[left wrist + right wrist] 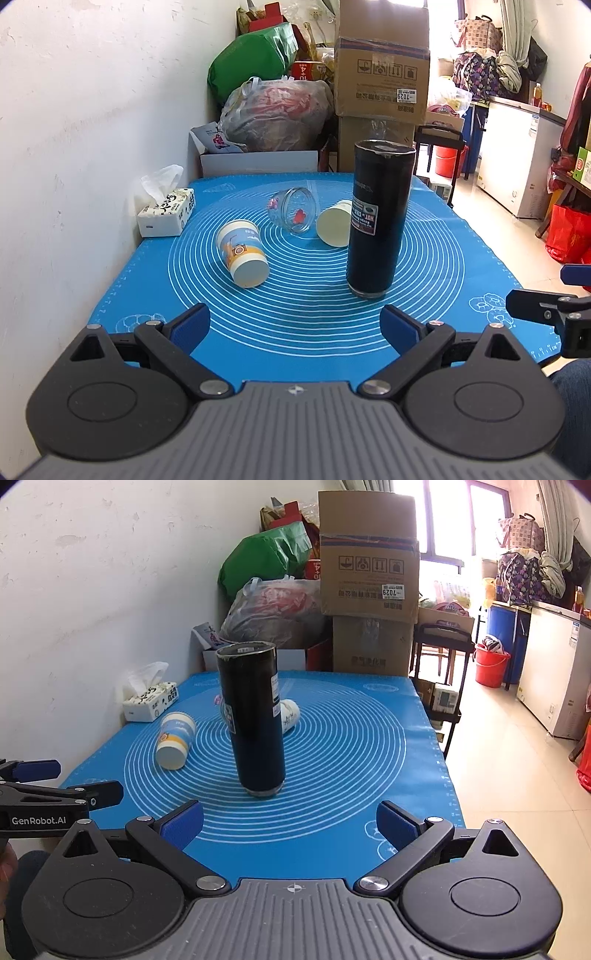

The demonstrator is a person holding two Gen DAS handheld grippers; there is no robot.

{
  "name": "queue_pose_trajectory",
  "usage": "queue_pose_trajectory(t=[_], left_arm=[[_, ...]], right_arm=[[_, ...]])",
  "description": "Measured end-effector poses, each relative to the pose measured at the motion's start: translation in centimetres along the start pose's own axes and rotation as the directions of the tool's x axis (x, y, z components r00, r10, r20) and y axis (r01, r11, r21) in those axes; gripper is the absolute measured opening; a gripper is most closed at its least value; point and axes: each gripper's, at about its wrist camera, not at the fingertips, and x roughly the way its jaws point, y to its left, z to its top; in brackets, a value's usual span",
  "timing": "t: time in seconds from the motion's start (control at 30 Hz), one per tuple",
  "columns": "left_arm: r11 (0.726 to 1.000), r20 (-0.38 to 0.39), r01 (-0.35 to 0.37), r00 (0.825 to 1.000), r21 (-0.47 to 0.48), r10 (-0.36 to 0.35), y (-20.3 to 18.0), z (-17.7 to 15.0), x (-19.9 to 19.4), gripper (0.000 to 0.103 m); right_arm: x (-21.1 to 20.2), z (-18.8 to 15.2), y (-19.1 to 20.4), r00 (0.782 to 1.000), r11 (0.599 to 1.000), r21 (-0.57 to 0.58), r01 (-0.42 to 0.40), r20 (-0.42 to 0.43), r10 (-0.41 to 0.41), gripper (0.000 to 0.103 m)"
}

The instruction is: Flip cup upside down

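Left wrist view shows the left gripper [295, 328] low in the middle of the frame, held level and pointing out over the blue mat [303, 332] on the bench. Its two blue pads [190, 328] are spread wide apart and hold nothing. At the right edge of this frame, a bit of the right gripper [546, 306] pokes in, near the mat's corner.

A tall black cup [380, 218] stands straight up on the mat, right of the middle of the frame, with its shiny end at the bottom. A paper cup with a picture [242, 253] lies on its side at the left of the middle. A small glass jar [293, 214] lies tipped over above it, and a plain white paper cup [334, 227] lies on its side just beside the black cup. A tissue box [166, 216] sits at the left, by the white wall [92, 129].

Right wrist view shows the right gripper [290, 823] low in the frame too, level, its pads wide apart and holding nothing. The black cup [255, 720] stands near the middle of the frame, well apart from the pads. The left gripper [62, 794] sticks in from the left edge. A big brown box [369, 554] stands behind the bench.
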Motion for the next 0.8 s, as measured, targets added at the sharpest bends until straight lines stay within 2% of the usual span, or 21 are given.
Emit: queue_pose_trajectory(t=[0.8], left_arm=[[1.000,-0.016,-0.012,1.000,0.003,0.012,0.02,-0.54,-0.31,0.098]], right_arm=[[0.23,-0.59,-0.07,1.000,1.000,0.000,-0.013,-0.028,0.013,0.101]])
